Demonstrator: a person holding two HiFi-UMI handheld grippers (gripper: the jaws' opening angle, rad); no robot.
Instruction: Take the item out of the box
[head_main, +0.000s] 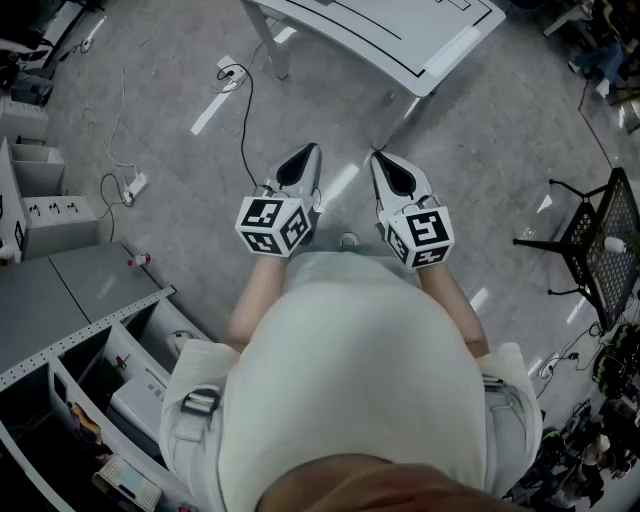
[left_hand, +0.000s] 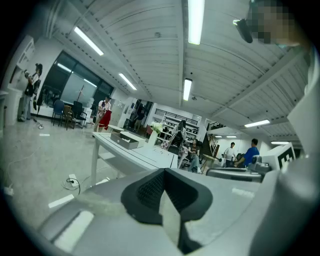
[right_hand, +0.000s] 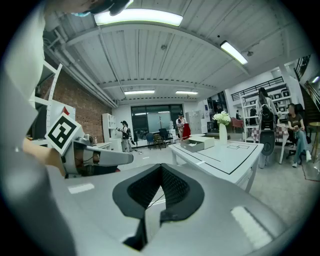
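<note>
The left hand-held gripper (head_main: 308, 153) and right hand-held gripper (head_main: 383, 159) were closed and empty, so stepping slowly to the box (right_hand: 199, 145) at 12 o'clock looked best.

The white table (head_main: 400, 30) is running out past the head view's top edge, and the black mesh chair (head_main: 605, 240) is being clipped by its right edge. In both gripper views the open box (right_hand: 196, 144) is showing too small to tell its contents.

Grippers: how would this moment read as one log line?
left gripper: shut, empty | right gripper: shut, empty | box: on table, far ahead | task: not begun
</note>
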